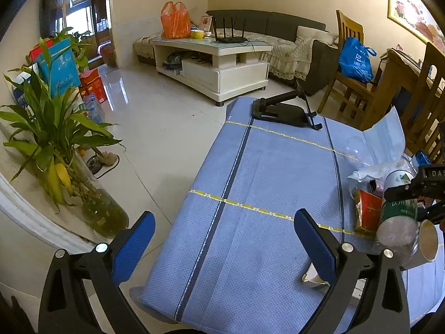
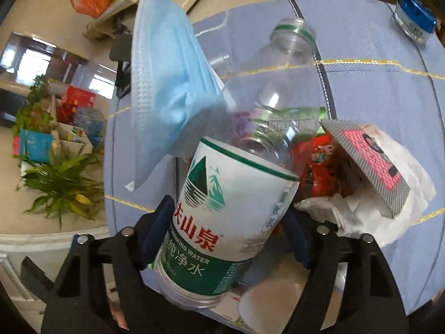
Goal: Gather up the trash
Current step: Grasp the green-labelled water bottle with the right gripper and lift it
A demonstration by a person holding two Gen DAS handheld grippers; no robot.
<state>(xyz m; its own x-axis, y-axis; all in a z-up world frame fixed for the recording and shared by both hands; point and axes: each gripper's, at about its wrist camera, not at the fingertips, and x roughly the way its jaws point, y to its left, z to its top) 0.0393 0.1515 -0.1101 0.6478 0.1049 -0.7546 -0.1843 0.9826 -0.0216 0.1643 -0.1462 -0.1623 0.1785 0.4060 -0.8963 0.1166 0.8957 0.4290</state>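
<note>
My right gripper [image 2: 225,222] is shut on an empty clear water bottle [image 2: 236,200] with a green and white label, held above the blue tablecloth [image 2: 375,41]. A blue face mask [image 2: 169,83] drapes against the bottle's left. Beside it lie white crumpled tissue [image 2: 389,211], a pink and grey box [image 2: 370,161] and a red wrapper [image 2: 319,164]. In the left wrist view the bottle [image 1: 397,211] and right gripper [image 1: 417,192] are at the right, by a red packet [image 1: 367,211] and a paper cup [image 1: 425,242]. My left gripper [image 1: 222,239] is open and empty over the cloth [image 1: 250,181].
A black phone stand [image 1: 286,108] sits at the table's far end. A small blue-lidded tub [image 2: 414,19] is at the far right. A torn paper scrap [image 1: 311,275] lies by my left gripper. A potted plant [image 1: 55,144] stands on a ledge left; wooden chairs [image 1: 356,64] stand right.
</note>
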